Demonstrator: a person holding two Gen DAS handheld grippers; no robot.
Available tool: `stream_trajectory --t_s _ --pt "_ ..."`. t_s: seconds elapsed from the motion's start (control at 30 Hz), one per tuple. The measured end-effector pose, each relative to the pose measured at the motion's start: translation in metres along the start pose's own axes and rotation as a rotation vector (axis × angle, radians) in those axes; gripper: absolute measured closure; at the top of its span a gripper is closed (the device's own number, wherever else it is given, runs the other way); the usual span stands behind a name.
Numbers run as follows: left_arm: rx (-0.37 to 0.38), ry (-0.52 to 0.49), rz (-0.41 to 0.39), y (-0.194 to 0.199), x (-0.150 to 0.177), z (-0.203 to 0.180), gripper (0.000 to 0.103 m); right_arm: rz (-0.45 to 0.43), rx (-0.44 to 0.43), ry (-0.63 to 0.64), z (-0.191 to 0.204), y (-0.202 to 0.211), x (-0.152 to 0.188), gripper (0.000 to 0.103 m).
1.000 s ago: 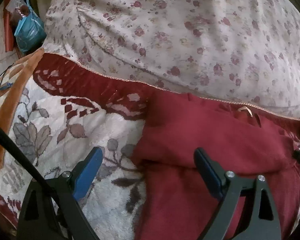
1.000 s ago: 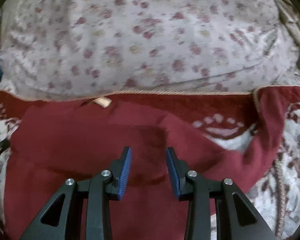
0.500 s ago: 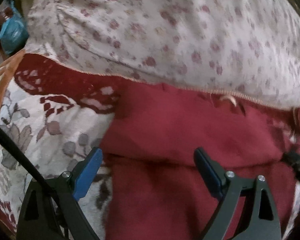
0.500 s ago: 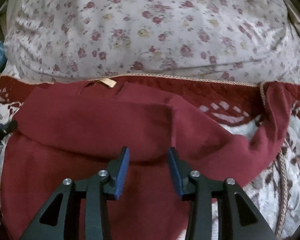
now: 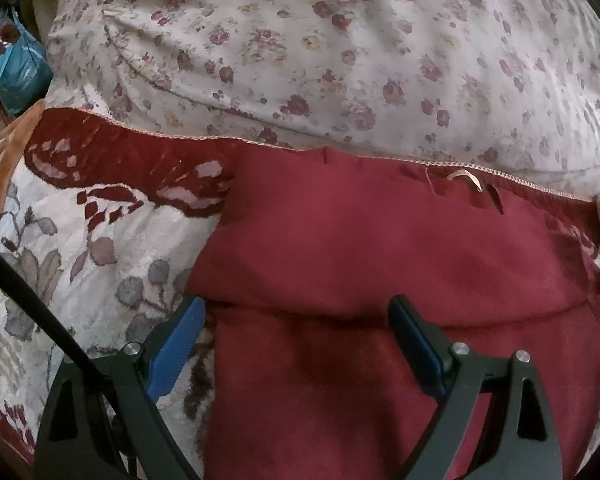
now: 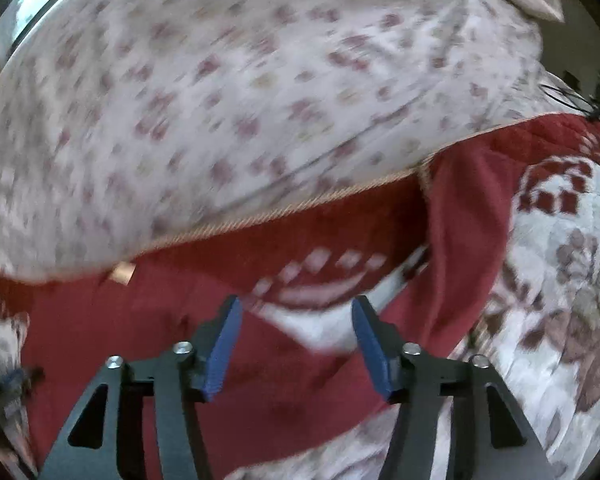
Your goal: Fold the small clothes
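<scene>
My red garment (image 5: 380, 248) lies on the bed's blanket (image 5: 80, 264), top edge already folded down. Left gripper (image 5: 296, 320) hangs spread over that fold, empty. Right gripper (image 6: 296, 332) jaws have just been opening, nothing between them. Sleeve (image 6: 468, 248) looks unfolded yet.
</scene>
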State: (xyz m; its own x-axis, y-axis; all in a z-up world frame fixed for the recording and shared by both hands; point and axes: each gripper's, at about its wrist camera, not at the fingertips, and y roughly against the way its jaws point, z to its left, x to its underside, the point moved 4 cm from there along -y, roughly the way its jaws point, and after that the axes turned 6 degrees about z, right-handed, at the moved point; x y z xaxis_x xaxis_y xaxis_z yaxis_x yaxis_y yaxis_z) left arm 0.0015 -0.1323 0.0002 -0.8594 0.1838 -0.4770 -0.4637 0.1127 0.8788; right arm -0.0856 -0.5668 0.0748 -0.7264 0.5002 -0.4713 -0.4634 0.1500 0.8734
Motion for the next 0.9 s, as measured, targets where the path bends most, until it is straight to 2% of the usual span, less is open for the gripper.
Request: stream_trajectory --t_s 0.1,0.23,0.37,0.43,0.5,0.53,0.57,0.67,0.77,0.9 --pt "0.008 0.007 -0.007 0.002 -0.001 0.001 0.011 0.004 0.131 -0.030 -0.031 -0.017 -0.030 0.034" --pt "0.007 0.007 -0.012 0.002 -0.001 0.001 0.011 0.066 0.296 -0.022 -0.069 -0.055 -0.061 0.034" --pt "-0.005 -0.007 0.001 -0.005 -0.001 -0.002 0.011 0.099 0.368 -0.060 -0.099 -0.088 -0.075 0.035" --pt "-0.013 -0.013 0.006 -0.009 -0.001 -0.003 0.011 0.109 0.376 -0.077 -0.111 -0.100 -0.077 0.047" --pt "-0.014 -0.015 0.006 -0.010 -0.002 -0.004 0.011 0.100 0.396 -0.047 -0.113 -0.099 -0.080 0.073" --pt "-0.013 -0.016 0.004 -0.010 -0.003 -0.005 0.011 0.101 0.379 -0.038 -0.113 -0.096 -0.080 0.081" --pt "-0.012 -0.017 0.000 -0.008 -0.003 -0.004 0.011 0.101 0.340 -0.038 -0.115 -0.090 -0.079 0.095" --pt "-0.008 -0.008 -0.012 -0.004 -0.003 -0.002 0.011 0.070 0.250 -0.056 -0.116 -0.063 -0.079 0.096" --pt "-0.001 0.020 -0.027 0.002 -0.004 0.003 0.011 -0.007 0.143 -0.060 -0.109 -0.019 -0.076 0.095" --pt "0.016 0.056 -0.043 0.010 -0.005 0.011 0.011 -0.071 0.002 -0.021 -0.084 0.027 -0.075 0.095"
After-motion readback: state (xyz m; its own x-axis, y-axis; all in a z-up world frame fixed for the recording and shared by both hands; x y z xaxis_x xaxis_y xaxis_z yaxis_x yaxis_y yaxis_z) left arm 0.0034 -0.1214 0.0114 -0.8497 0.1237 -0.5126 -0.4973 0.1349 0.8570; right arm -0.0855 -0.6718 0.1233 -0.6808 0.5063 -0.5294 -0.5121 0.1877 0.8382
